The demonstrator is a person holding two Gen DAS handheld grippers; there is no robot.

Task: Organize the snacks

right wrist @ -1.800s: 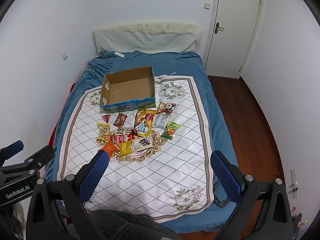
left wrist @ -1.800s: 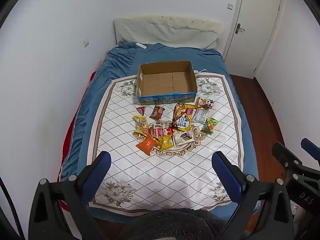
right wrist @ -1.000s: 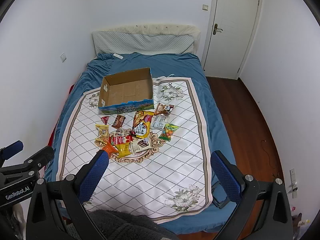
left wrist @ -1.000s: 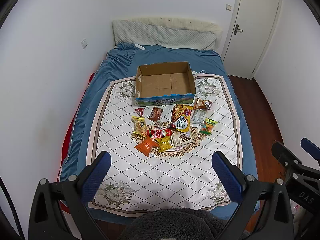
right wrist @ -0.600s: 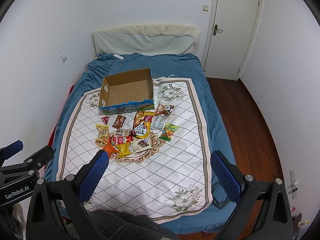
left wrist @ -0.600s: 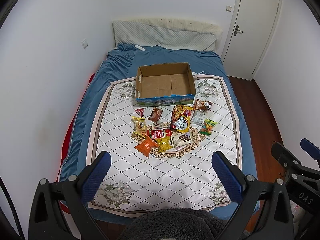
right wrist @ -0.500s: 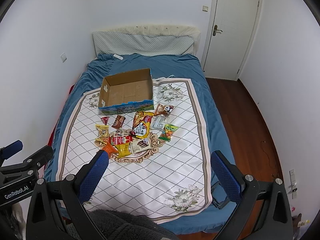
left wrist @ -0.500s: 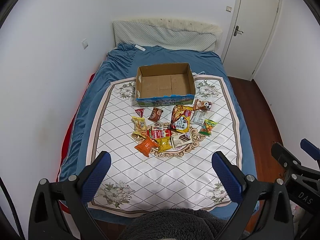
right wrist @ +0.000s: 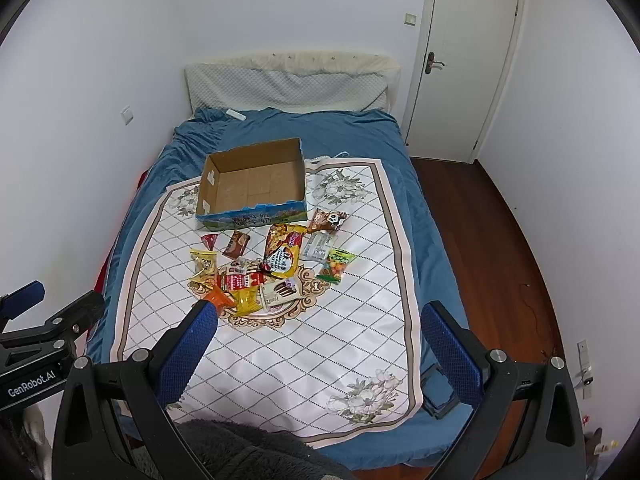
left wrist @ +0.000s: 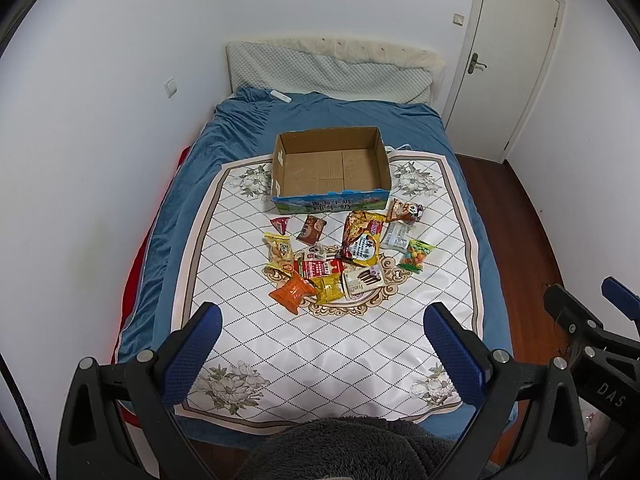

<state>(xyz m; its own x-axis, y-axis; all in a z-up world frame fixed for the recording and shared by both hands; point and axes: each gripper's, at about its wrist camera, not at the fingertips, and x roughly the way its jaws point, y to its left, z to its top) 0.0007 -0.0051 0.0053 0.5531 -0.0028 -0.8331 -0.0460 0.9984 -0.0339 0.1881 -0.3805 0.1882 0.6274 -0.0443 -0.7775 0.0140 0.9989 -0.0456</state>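
We have not begun: the cardboard box (left wrist: 332, 168) sits empty on the bed (left wrist: 452, 184), and every snack (left wrist: 344, 256) lies heaped at its 6 o'clock. Our left claw (left wrist: 324, 344) and right claw (right wrist: 320, 344) both gape, holding nothing, well short of the pile.

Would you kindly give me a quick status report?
Left gripper and right gripper open, empty. Brown cardboard box empty; colourful snack packets loose on bed. Nothing in the way.
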